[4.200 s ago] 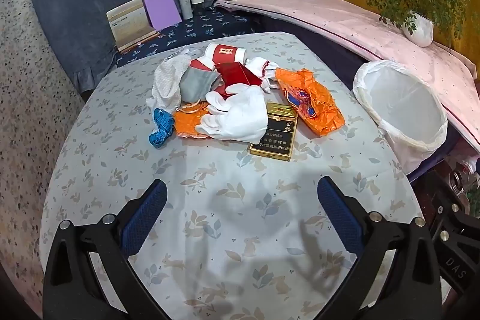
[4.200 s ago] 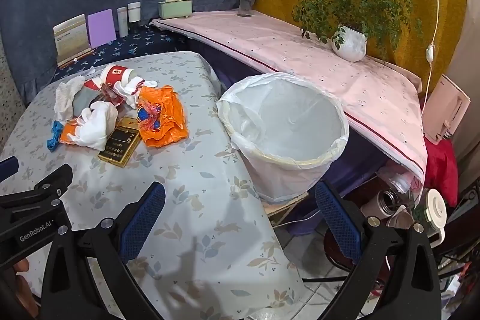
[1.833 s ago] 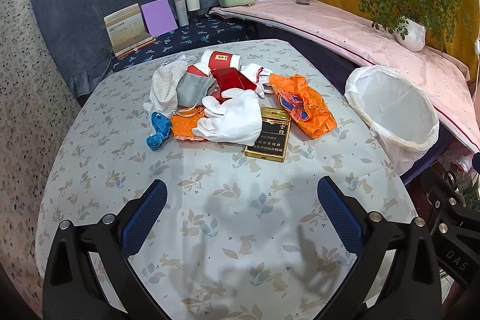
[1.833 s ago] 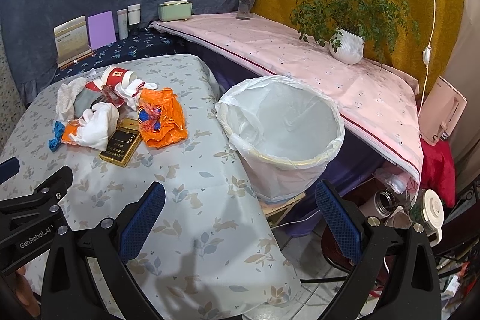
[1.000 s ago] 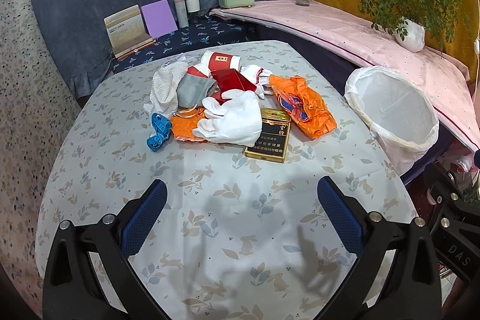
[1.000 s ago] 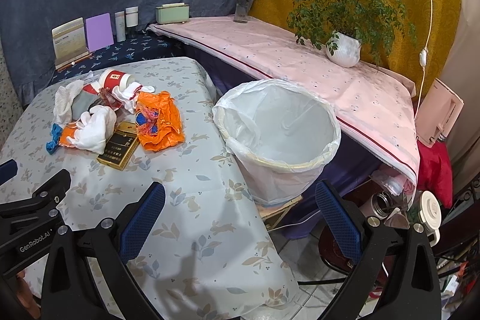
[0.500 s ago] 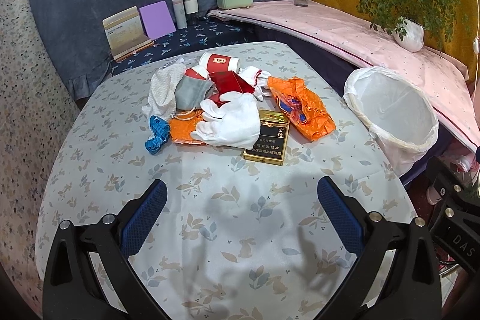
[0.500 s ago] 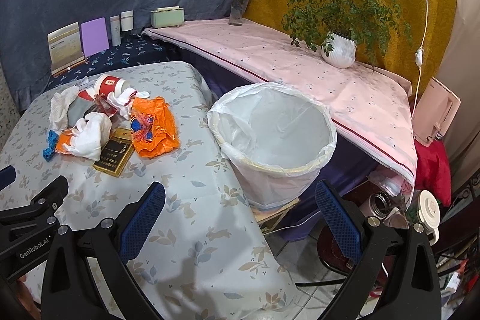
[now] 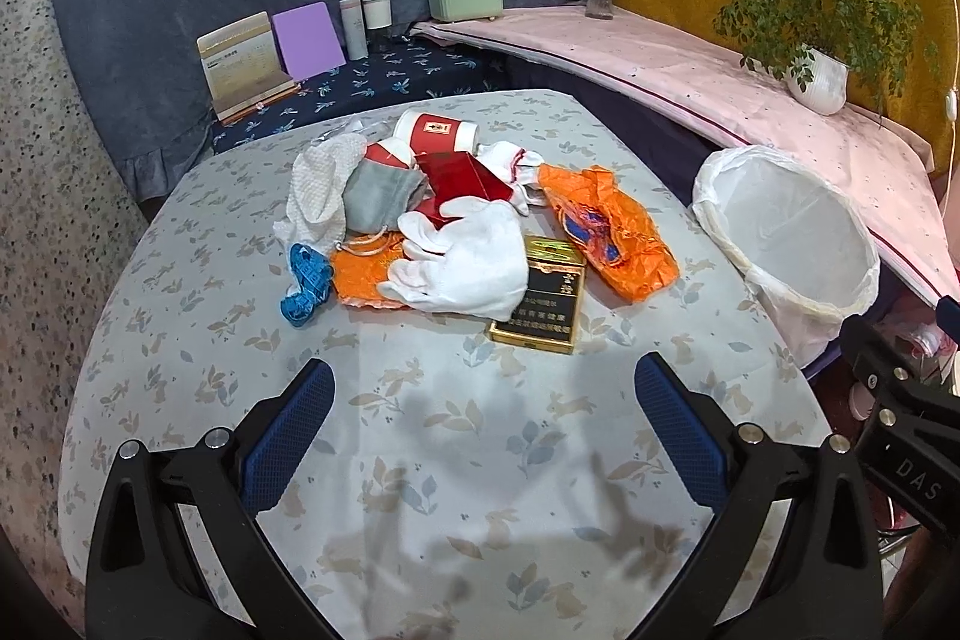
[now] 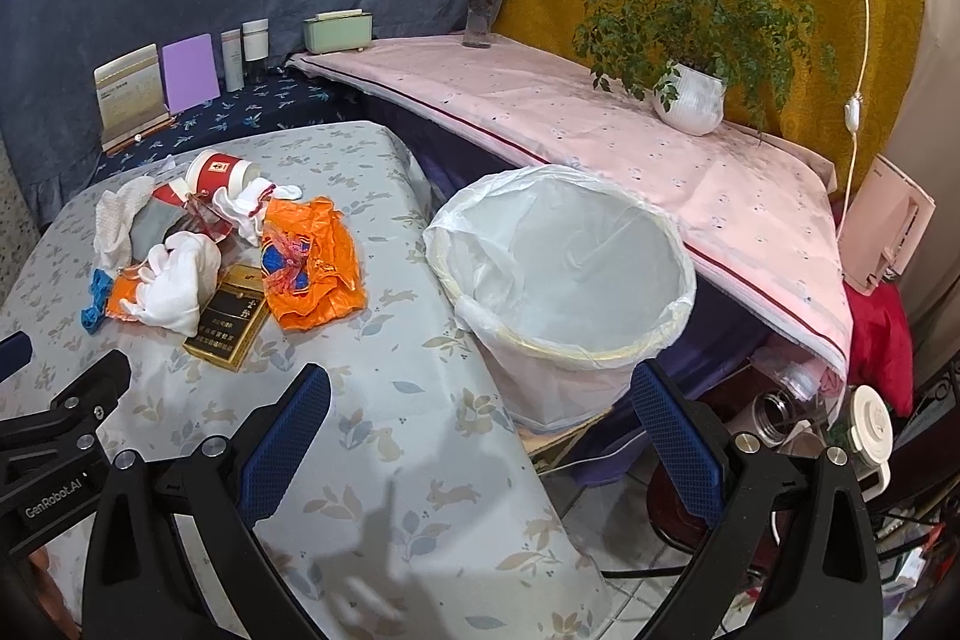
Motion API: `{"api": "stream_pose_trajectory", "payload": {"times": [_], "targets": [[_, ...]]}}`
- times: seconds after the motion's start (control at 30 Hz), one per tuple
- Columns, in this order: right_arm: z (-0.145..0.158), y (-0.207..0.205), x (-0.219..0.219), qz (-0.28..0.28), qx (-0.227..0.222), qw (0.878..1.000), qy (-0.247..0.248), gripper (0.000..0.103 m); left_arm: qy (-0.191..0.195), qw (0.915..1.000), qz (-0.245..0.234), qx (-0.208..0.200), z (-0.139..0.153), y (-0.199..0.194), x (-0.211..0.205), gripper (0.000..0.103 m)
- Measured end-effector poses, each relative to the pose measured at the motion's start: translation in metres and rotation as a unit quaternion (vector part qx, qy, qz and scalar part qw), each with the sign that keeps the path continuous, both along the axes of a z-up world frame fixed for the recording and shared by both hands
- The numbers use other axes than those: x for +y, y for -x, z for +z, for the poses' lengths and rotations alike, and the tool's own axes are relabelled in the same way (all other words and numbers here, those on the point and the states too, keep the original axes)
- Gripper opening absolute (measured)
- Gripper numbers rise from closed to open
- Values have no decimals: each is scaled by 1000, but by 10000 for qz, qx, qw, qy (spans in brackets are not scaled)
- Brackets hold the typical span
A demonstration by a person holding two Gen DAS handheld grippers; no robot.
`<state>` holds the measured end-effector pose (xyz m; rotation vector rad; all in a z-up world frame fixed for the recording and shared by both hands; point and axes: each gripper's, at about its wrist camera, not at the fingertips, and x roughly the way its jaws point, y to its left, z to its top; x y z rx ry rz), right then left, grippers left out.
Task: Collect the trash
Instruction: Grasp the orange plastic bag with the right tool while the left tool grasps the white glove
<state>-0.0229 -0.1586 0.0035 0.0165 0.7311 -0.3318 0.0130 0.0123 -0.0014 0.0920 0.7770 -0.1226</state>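
Observation:
A pile of trash lies on the flowered table (image 9: 456, 436): a white glove (image 9: 468, 256), a black and gold cigarette box (image 9: 543, 298), an orange wrapper (image 9: 606, 229), a red paper cup (image 9: 438, 133), a red box (image 9: 462, 178), a grey cloth (image 9: 378, 190), a white cloth (image 9: 318, 190) and a blue tape (image 9: 303, 283). A white-lined trash bin (image 10: 564, 274) stands off the table's right edge. My left gripper (image 9: 483, 406) is open and empty, in front of the pile. My right gripper (image 10: 480, 412) is open and empty, before the bin.
A pink-covered shelf (image 10: 570, 118) runs behind the bin with a potted plant (image 10: 690, 94) and a flower vase (image 10: 480, 10). Cards and bottles (image 9: 300, 40) stand on a dark blue ledge behind the table. Clutter lies on the floor (image 10: 864, 424) at right.
Both grippers have drawn back and risen a little; the pile and bin look slightly smaller and farther. Nothing on the table has moved.

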Motion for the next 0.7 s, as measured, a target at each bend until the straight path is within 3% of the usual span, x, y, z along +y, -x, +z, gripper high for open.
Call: {"api": "stream_pose_trajectory", "payload": {"times": [0.43, 0.7], "targets": [[-20, -53, 19, 272, 100, 9995, -115, 96, 145, 9994, 274, 135, -18, -46, 36, 96], [-33, -85, 16, 260, 154, 9993, -209, 96, 337, 9987, 91, 368, -34, -85, 19, 96]]}}
